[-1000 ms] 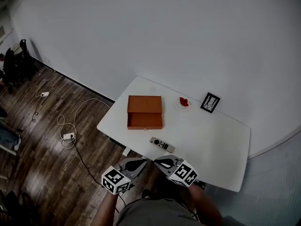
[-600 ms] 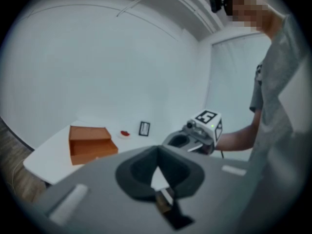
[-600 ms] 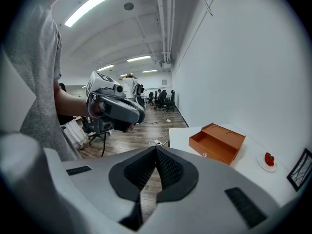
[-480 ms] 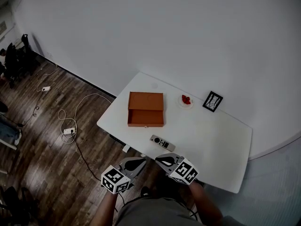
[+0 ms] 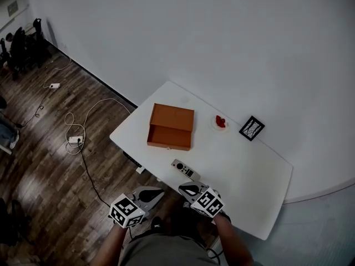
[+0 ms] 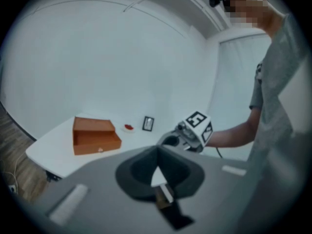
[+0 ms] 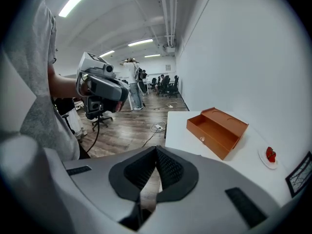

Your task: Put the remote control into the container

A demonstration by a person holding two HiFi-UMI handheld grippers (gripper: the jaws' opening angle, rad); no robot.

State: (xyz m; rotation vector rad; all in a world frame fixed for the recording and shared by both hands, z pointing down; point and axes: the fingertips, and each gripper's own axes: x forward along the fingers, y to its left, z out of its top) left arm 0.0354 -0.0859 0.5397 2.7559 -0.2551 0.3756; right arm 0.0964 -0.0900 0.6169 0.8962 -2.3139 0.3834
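Note:
The grey remote control (image 5: 185, 170) lies flat on the white table (image 5: 249, 176), close to its near edge. Behind it stands the orange container (image 5: 171, 127), its open compartment turned toward me; it also shows in the left gripper view (image 6: 95, 135) and the right gripper view (image 7: 217, 128). My right gripper (image 5: 188, 189) is shut and empty, just short of the remote at the table's edge. My left gripper (image 5: 145, 195) hangs beside it over the floor, jaws together, nothing in them. In their own views the right gripper (image 7: 156, 150) and left gripper (image 6: 156, 150) hide the remote.
A small white dish with a red thing (image 5: 221, 121) and a black picture frame (image 5: 252, 128) sit at the back of the table. Cables and a power strip (image 5: 75, 140) lie on the wooden floor to the left. Chairs and people are far off in the room (image 7: 134, 89).
My right gripper has sunk a little toward the table's near edge. The head view has shifted. The remote and the container lie where they were.

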